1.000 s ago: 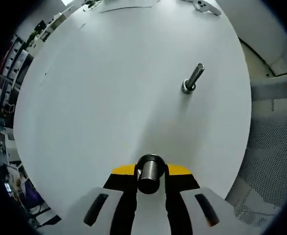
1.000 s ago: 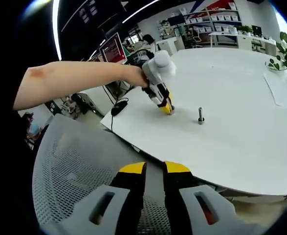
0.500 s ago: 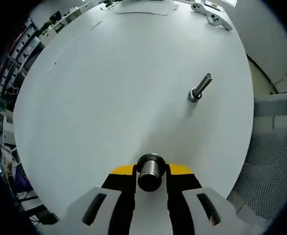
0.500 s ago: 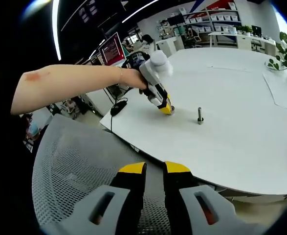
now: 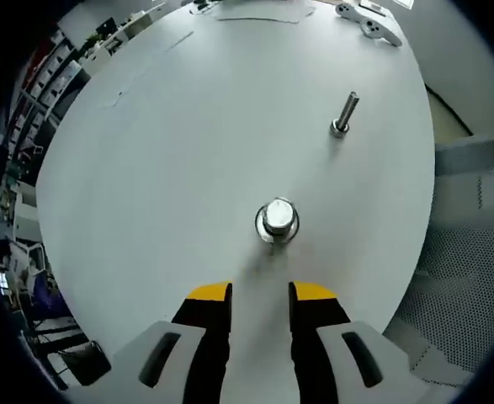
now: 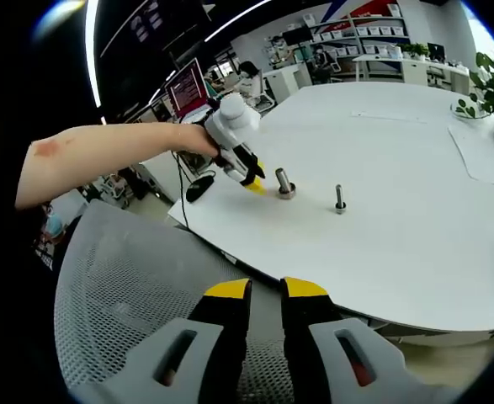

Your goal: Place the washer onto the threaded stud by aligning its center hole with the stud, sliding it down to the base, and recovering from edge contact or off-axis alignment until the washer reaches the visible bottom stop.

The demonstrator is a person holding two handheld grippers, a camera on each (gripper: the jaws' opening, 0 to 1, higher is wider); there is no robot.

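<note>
The left hand-held gripper (image 5: pixel 259 296) had two black jaws tipped in yellow, rising from pale grey bodies with dark oval slots. The right hand-held gripper (image 6: pixel 265 295) looked the same. The person's forearm (image 6: pixel 103 156) was bare, with no sleeve.

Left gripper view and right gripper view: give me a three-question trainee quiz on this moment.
1. True or false: the left gripper is clamped on the thick stud.
2. How many metal uprights stand on the white table?
3. The right gripper hangs over: A the table, B a mesh chair, C a shelf?

Key: 1 false, its jaws are open and short of the stud. 2 two, the thick stud and a thinner bolt. 3 B.
</note>
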